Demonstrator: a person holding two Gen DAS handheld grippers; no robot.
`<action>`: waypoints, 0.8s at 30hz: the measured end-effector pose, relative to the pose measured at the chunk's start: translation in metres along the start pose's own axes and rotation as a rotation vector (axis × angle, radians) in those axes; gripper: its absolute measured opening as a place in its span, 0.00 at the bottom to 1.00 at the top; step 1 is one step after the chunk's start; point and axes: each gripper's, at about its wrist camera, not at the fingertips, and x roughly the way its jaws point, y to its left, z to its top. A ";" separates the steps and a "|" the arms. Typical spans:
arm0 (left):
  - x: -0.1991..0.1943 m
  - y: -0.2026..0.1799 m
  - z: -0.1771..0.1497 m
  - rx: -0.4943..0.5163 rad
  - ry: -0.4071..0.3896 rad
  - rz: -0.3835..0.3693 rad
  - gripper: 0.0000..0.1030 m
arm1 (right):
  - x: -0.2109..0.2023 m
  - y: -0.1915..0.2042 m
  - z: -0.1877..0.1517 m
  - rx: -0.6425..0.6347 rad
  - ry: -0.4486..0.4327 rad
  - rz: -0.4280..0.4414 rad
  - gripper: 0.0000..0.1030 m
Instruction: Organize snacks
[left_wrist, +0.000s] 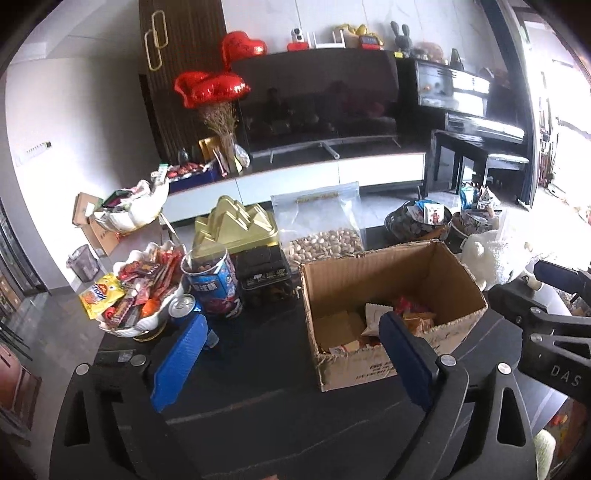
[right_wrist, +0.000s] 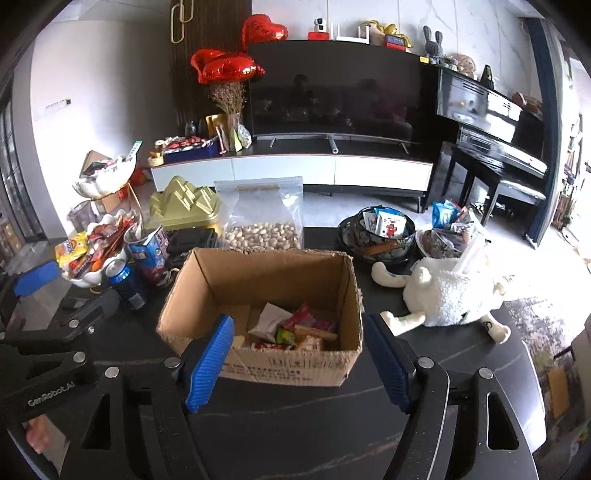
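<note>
An open cardboard box (left_wrist: 369, 273) (right_wrist: 273, 273) stands on the dark table with several snack packets (left_wrist: 410, 317) (right_wrist: 295, 328) lying in its bottom. My right gripper (right_wrist: 297, 325) is open in front of the box, its blue pads either side of the near wall, nothing between them. My left gripper (left_wrist: 291, 325) is open and empty, left of the box; its right finger overlaps the box's near corner in view. A white bowl (left_wrist: 147, 325) (right_wrist: 85, 280) heaped with snack packets sits at the table's left.
Between bowl and box stand a blue can (left_wrist: 184, 306), a blue canister (left_wrist: 214, 284) and a black tub (left_wrist: 266, 280). Behind are a gold tin (left_wrist: 236, 225) and a nut bag (right_wrist: 262, 229). At the right are a dark bowl (right_wrist: 351, 236) and a plush sheep (right_wrist: 450, 291).
</note>
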 end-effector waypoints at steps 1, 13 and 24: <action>-0.003 0.000 -0.002 -0.001 -0.006 0.001 0.94 | -0.002 0.000 -0.001 0.002 -0.003 -0.003 0.72; -0.049 0.002 -0.048 -0.011 -0.091 0.030 0.97 | -0.040 0.008 -0.047 -0.014 -0.062 -0.013 0.79; -0.077 0.004 -0.083 -0.036 -0.124 0.021 0.99 | -0.068 0.013 -0.085 -0.038 -0.110 -0.038 0.83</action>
